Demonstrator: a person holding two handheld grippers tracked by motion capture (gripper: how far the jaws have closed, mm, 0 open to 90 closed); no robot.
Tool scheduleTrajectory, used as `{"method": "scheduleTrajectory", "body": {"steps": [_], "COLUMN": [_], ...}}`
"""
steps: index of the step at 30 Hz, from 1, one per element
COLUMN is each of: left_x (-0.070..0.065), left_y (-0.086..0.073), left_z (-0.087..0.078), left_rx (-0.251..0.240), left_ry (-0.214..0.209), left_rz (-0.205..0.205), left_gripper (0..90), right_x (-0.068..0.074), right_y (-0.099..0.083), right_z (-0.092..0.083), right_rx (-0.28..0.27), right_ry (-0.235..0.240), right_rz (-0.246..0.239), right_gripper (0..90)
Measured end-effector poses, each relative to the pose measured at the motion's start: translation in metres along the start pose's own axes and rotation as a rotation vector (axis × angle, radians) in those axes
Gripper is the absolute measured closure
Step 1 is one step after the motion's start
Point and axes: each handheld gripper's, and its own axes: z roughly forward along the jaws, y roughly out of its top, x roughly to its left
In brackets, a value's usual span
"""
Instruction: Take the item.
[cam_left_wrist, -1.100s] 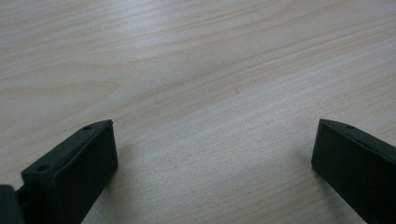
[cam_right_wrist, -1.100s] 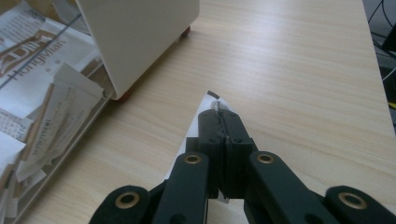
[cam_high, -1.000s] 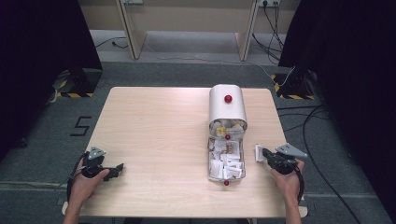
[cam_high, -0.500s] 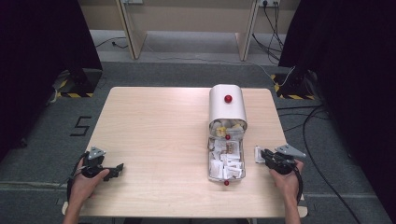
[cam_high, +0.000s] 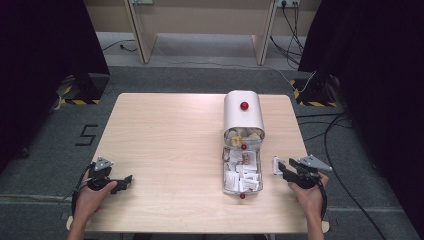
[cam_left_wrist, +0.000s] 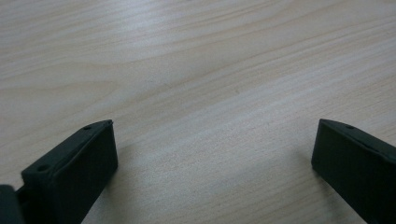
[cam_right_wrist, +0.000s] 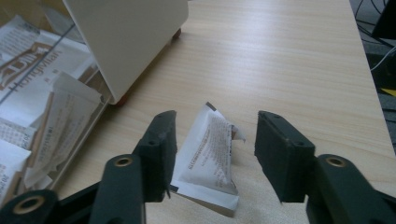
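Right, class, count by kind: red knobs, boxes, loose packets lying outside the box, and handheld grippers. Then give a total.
Red knobs: 3
Box: 1
Loose packet: 1
Grippers: 2 (left gripper, right gripper)
Total: 7

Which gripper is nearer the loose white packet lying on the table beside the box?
Right. The right gripper has its open jaws on either side of the packet, next to the box. The left gripper rests over bare table at the far left, well away.
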Motion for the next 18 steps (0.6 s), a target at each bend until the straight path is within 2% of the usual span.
{"method": "scheduleTrajectory", "body": {"steps": [8, 18], "left_x": [0.0, 0.0], "left_y": [0.0, 0.0], "left_z": [0.0, 0.0], "left_rx": [0.0, 0.0], "left_ry": [0.0, 0.0], "left_rz": [0.0, 0.0], "left_gripper": [0.0, 0.0], "right_x": [0.007, 0.016], "right_y": [0.004, 0.004], "right_z": [-0.01, -0.018], "right_rx": [-0.018, -0.03], "right_ry": [-0.016, -0.012], "right_rz": [0.02, 0.011], "right_gripper": [36.9, 35.5]}}
